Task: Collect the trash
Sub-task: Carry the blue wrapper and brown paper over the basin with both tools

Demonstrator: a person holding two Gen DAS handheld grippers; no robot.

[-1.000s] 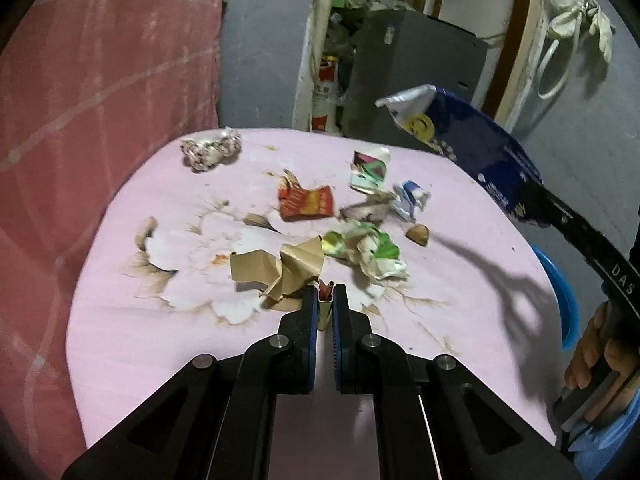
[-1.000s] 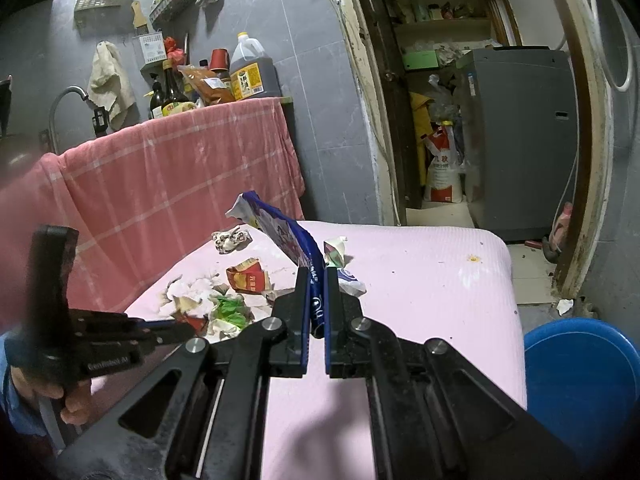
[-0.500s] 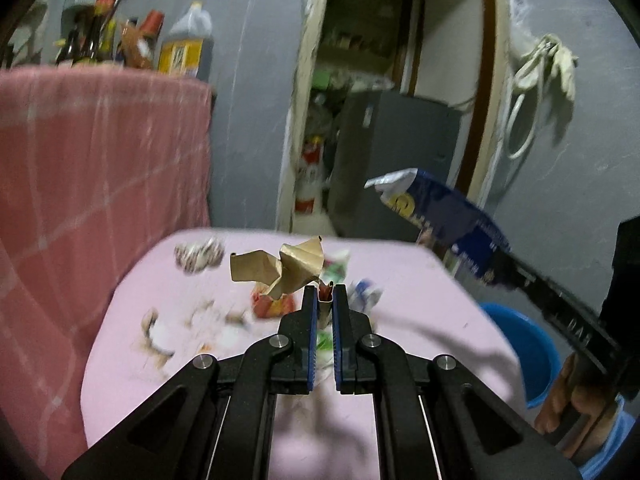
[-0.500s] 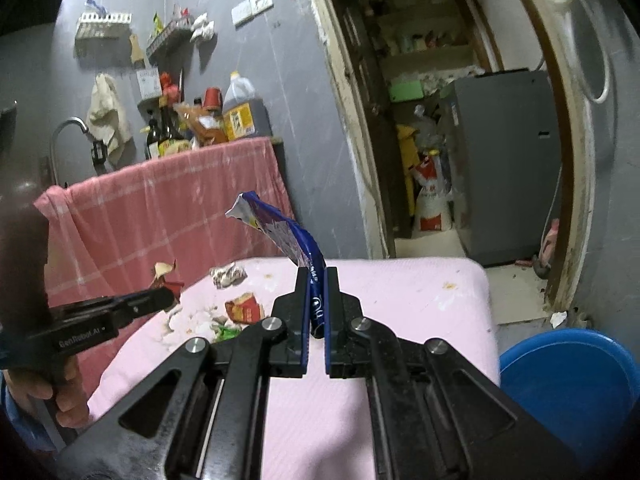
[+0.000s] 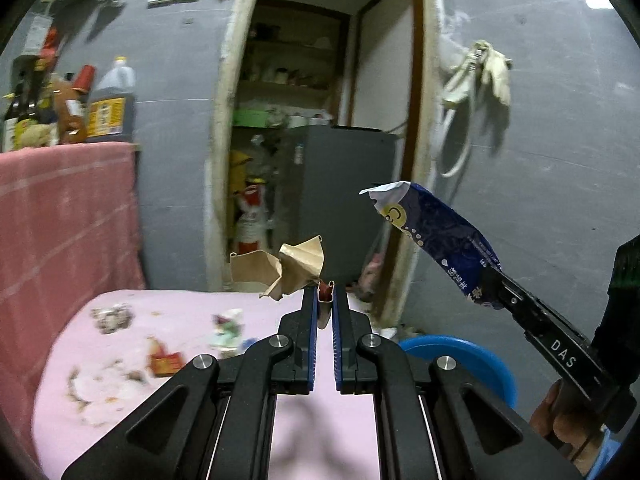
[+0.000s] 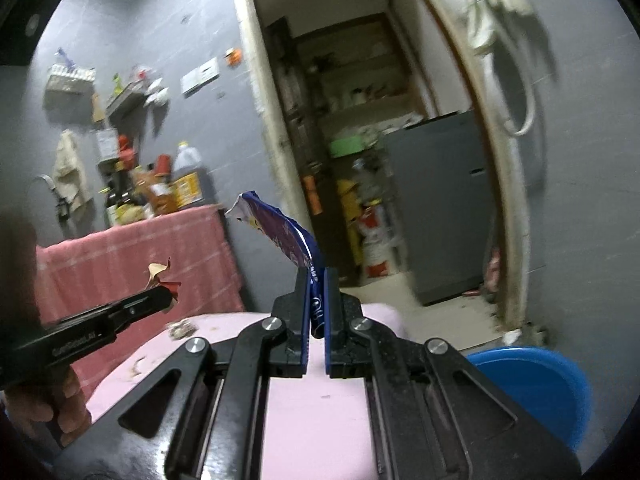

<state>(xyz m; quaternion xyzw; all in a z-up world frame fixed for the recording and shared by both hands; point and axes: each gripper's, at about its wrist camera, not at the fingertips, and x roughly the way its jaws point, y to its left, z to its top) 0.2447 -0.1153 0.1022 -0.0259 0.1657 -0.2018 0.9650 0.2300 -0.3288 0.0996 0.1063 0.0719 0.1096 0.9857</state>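
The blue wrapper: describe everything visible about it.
The blue wrapper is a long, flattened packet of glossy, crinkled film, dark blue with white print, small white dots and a yellow round mark near its torn-open white top. Its lower end is clamped between the shut fingers of the right gripper. It sticks up and out at a slant, open end highest, in the air above the pink table. Nothing but the gripper touches it. The blue bin stands below to the right.

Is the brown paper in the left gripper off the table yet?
Yes, lifted: the left gripper is shut on the brown paper, which hangs above the pink table.
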